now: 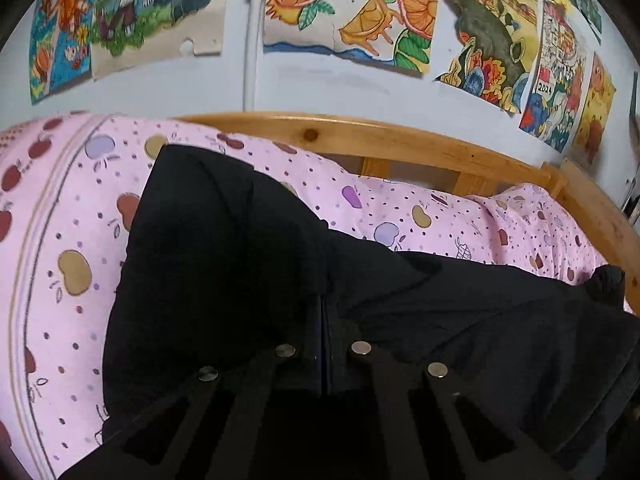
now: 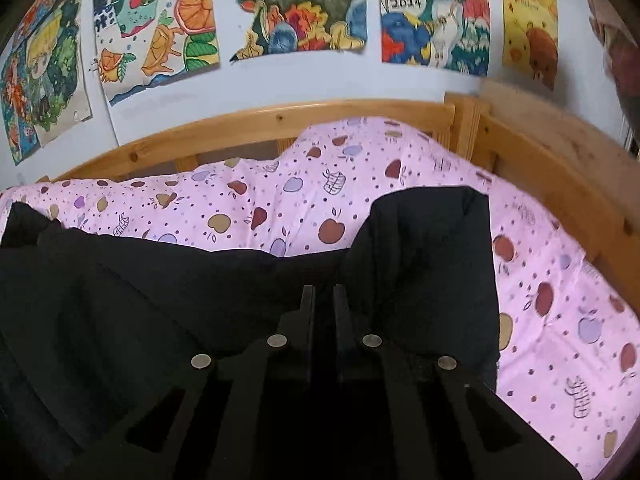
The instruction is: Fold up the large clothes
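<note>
A large black garment (image 1: 224, 248) lies spread on a bed with a pink apple-print sheet (image 1: 60, 240). In the left wrist view my left gripper (image 1: 325, 312) is shut, its jaws pressed together on the black cloth just before it. In the right wrist view the same garment (image 2: 160, 280) fills the left and middle, with a sleeve-like part (image 2: 432, 248) reaching up at the right. My right gripper (image 2: 324, 292) is shut on the cloth, a thin gap between the jaws. Black on black hides the exact pinch.
A wooden bed rail (image 1: 400, 140) runs along the far side and turns at the right corner post (image 2: 468, 128). Coloured drawings (image 2: 296, 8) hang on the pale wall behind. Pink sheet (image 2: 560, 320) lies bare to the right of the garment.
</note>
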Tool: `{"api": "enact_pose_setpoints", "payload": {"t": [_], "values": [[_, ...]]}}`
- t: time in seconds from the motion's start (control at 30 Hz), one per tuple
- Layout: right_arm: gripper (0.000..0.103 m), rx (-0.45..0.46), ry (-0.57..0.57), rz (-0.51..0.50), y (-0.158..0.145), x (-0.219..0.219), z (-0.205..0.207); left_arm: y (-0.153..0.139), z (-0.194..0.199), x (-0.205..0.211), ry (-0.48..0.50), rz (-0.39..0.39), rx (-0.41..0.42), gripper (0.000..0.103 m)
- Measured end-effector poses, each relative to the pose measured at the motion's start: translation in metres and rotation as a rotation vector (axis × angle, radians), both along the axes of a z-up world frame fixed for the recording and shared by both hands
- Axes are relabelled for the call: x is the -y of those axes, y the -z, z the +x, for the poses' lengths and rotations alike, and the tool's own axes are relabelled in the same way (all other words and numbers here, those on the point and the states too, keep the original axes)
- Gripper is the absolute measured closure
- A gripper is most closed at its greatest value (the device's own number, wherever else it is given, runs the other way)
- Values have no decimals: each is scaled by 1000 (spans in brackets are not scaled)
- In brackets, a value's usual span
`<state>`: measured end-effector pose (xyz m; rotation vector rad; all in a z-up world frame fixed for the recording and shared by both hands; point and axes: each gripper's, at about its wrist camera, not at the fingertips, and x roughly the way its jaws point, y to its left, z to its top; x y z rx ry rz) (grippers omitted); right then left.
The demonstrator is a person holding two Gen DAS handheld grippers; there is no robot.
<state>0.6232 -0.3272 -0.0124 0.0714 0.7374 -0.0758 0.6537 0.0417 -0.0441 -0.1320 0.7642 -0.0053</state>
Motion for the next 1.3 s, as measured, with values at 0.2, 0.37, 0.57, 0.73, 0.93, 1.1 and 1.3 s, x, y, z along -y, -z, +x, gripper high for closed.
{"api": "enact_pose_setpoints", "payload": {"t": [0.2,0.37,0.57,0.73,0.93,1.1,1.3], "values": [[97,78,-26,145,-22,17,-23,-17,-17,-28,3,-164,69,99],[94,155,-165,50,-61,-18,-33,-57,-50,10,169,-19,246,97],[94,94,-354,156,-70,-56,-18,-63,-47,66,400,-70,161,82],[94,3,-456,106,-50,-77,-29,-38,-46,81,533,-63,61,82],[94,-81,-517,18,-20,-75,-40,-9,-56,78,611,42,-15,82],[94,-98,-515,49,-2,-69,-34,9,-61,85,611,118,-12,82],[94,-85,-515,58,5,-69,-36,16,-64,94,593,187,5,82]]}}
